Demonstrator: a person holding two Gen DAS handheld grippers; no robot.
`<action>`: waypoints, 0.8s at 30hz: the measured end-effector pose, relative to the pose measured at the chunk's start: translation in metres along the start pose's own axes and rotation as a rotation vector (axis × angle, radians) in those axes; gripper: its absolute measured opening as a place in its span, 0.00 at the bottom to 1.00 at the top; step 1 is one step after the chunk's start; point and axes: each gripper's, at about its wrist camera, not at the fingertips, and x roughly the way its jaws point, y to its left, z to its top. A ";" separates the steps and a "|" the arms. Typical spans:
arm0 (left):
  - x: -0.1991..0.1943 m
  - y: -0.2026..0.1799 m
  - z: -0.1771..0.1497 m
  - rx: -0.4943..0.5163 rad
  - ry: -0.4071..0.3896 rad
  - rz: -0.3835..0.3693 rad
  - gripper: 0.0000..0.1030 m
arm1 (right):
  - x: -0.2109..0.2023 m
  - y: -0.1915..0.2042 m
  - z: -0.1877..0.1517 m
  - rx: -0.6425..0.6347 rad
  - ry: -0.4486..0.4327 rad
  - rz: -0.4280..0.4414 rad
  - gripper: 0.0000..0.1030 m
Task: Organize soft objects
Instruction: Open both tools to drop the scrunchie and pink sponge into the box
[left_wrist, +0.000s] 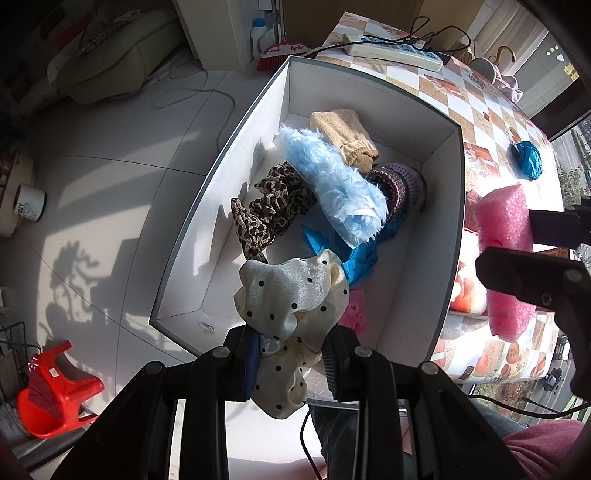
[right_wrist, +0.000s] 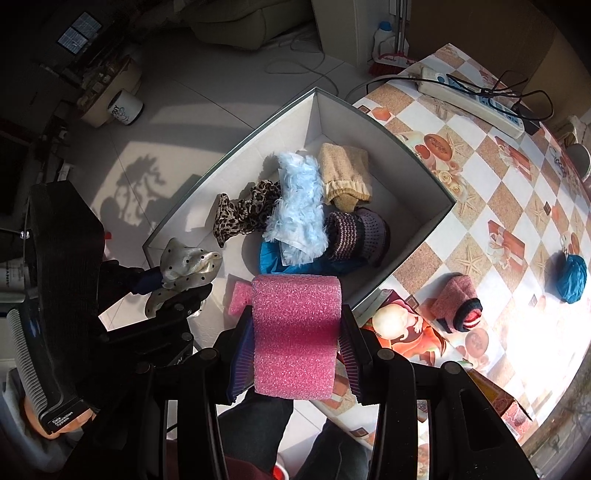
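White box (left_wrist: 369, 99): open-topped, holding a fluffy blue cloth (left_wrist: 332, 181), tan knit (left_wrist: 343, 136), leopard-print scarf (left_wrist: 273, 206), purple knit (left_wrist: 402, 188) and blue fabric (left_wrist: 354, 254). Cream polka-dot cloth (left_wrist: 295, 295) and pink foam roll (right_wrist: 295, 325) are held above it. Blue bundle (right_wrist: 571, 273) and pink sock (right_wrist: 458, 302) lie on the tabletop (right_wrist: 480, 177).

Box at the surface's edge, both tongs above its near end

The box (right_wrist: 413, 164) sits on the surface (right_wrist: 517, 206), with the floor (left_wrist: 110, 177) on its far side. In the box, the fluffy piece (left_wrist: 332, 184) lies across the middle, the spotted scarf (left_wrist: 273, 206) left of it, the knit hat (left_wrist: 399, 188) right of it and the ribbed knit (left_wrist: 347, 136) behind it. On the surface to the right lie a yarn ball (right_wrist: 571, 275) and a sock (right_wrist: 458, 302); a power strip (right_wrist: 476, 99) lies at the far end.
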 end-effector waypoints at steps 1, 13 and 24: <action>0.000 0.000 0.000 -0.001 0.001 -0.001 0.32 | 0.001 0.000 0.001 0.000 0.002 0.000 0.43; 0.007 -0.001 -0.001 -0.001 0.018 0.000 0.32 | 0.013 0.002 0.002 0.001 0.024 0.020 0.43; 0.008 -0.001 0.001 -0.003 0.008 -0.019 0.59 | 0.023 0.000 0.013 0.013 0.034 0.058 0.43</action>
